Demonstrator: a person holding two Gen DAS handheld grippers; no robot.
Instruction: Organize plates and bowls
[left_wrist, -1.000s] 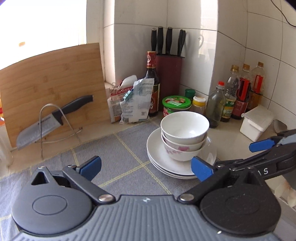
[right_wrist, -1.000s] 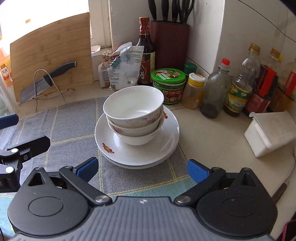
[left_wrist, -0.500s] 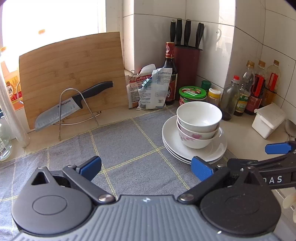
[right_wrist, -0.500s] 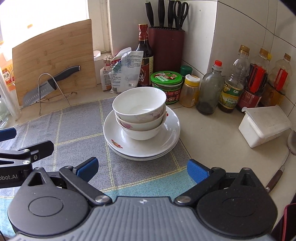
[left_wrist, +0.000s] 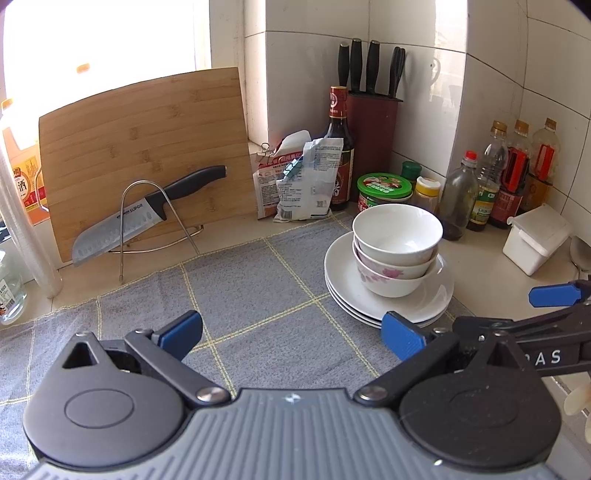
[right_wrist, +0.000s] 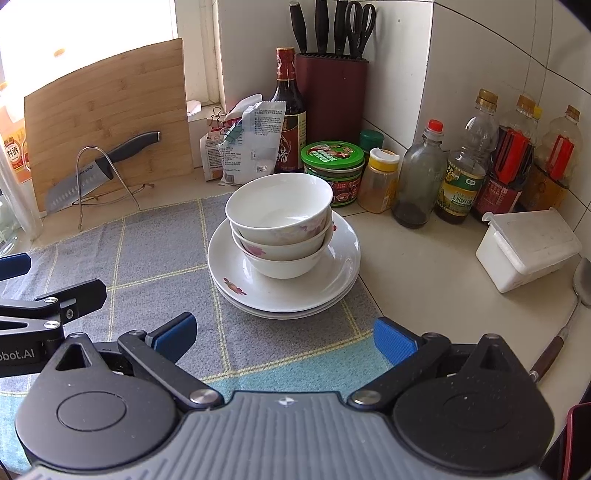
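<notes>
The stacked bowls (right_wrist: 280, 229) hide the plates' (right_wrist: 332, 273) centres. The spoon (right_wrist: 576, 295) runs past the right edge. Bottle labels (right_wrist: 460, 184) are too small to read.

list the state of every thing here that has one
left gripper: jaws open, empty
right gripper: jaws open, empty
bowls: nested, upright, on the plates
plates: stacked on the mat
knife: resting on the wire rack
cutting board: leaning upright
white box: lid shut

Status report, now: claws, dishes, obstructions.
Left claw open, empty. Right claw open, empty. Bowls nested on plates, on the mat, untouched. Nothing between claws and stack; jar close behind it.
</notes>
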